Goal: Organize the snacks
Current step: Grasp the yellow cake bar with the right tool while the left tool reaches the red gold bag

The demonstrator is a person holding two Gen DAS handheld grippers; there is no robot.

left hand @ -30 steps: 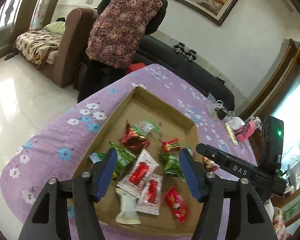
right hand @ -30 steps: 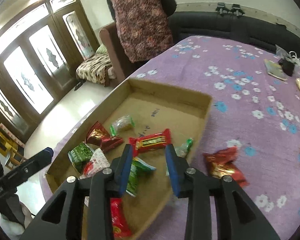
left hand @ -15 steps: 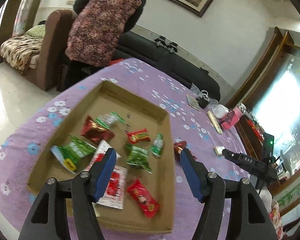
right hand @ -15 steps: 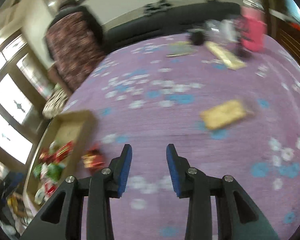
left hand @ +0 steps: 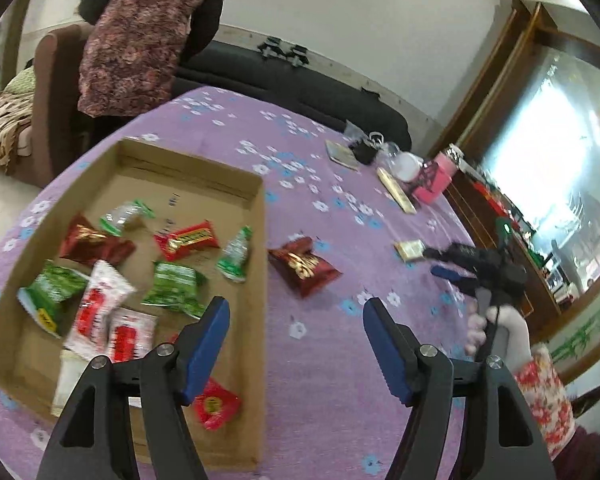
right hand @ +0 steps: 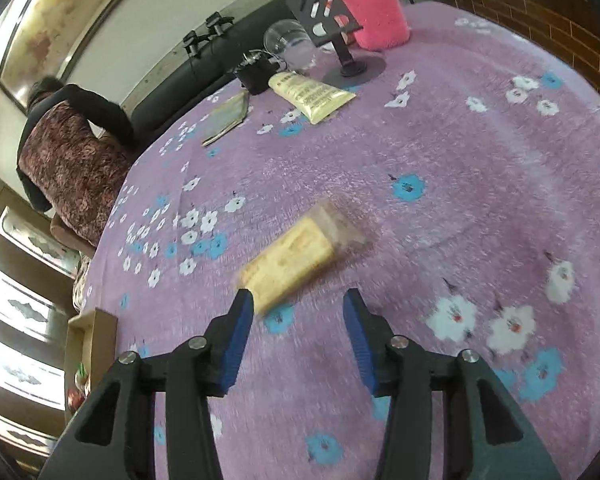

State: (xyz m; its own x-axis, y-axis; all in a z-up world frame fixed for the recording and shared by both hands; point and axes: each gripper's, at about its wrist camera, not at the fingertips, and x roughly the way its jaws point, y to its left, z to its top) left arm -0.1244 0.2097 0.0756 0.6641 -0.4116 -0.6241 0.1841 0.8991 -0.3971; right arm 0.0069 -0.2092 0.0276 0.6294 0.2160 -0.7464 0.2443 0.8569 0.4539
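Note:
A shallow cardboard box [left hand: 260,280] on the purple flowered tablecloth holds several red, green and white snack packets. A dark red snack packet [left hand: 303,267] lies on the cloth just right of the box. A yellow wrapped snack [right hand: 296,260] lies on the cloth; it also shows in the left wrist view [left hand: 410,249]. My left gripper [left hand: 296,336] is open and empty above the box's right edge. My right gripper [right hand: 298,318] is open and empty, its jaws just short of the yellow snack; it also shows in the left wrist view [left hand: 448,264].
At the table's far side stand a pink cup [right hand: 374,8], a phone stand [right hand: 340,40], a clear cup [right hand: 288,42], a cream tube [right hand: 312,96] and a flat packet [right hand: 226,118]. A person in a floral vest [left hand: 140,36] stands beyond the table by a dark sofa [left hand: 300,84].
My right gripper swung from over the box to the right, across the cloth to the yellow snack. My left gripper pulled back and turned right, from over the box to its right edge.

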